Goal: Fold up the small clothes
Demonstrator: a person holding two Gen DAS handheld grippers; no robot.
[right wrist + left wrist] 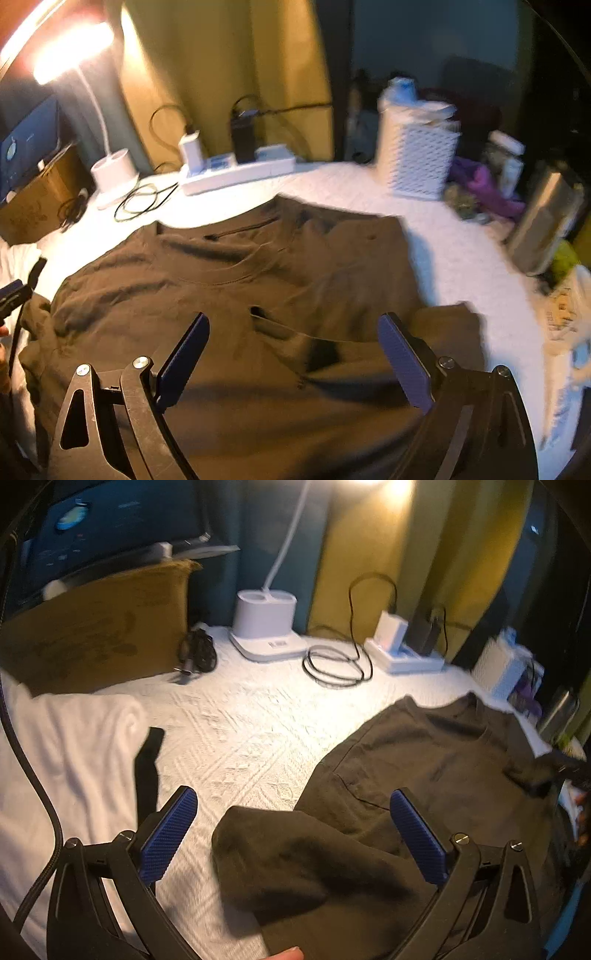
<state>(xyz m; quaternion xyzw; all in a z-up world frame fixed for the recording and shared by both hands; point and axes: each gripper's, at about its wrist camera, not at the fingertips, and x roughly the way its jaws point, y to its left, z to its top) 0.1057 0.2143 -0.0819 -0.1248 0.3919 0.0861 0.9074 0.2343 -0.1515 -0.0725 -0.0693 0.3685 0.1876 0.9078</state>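
A dark olive t-shirt (236, 295) lies spread on the white quilted bed cover (450, 258), collar toward the far side. In the left wrist view the shirt (424, 760) fills the right half, with one sleeve (295, 856) lying between my fingers. My left gripper (293, 805) is open and empty, hovering over that sleeve. My right gripper (293, 328) is open and empty, above the shirt's chest. The left gripper's tip (11, 295) shows at the left edge of the right wrist view.
A white towel (66, 760) with a black strap (147, 768) lies left. At the back stand a cardboard box (99, 627), lamp base (266, 624), coiled cable (340, 664), power strip (236, 170), white perforated basket (421, 158) and metal flask (546, 221).
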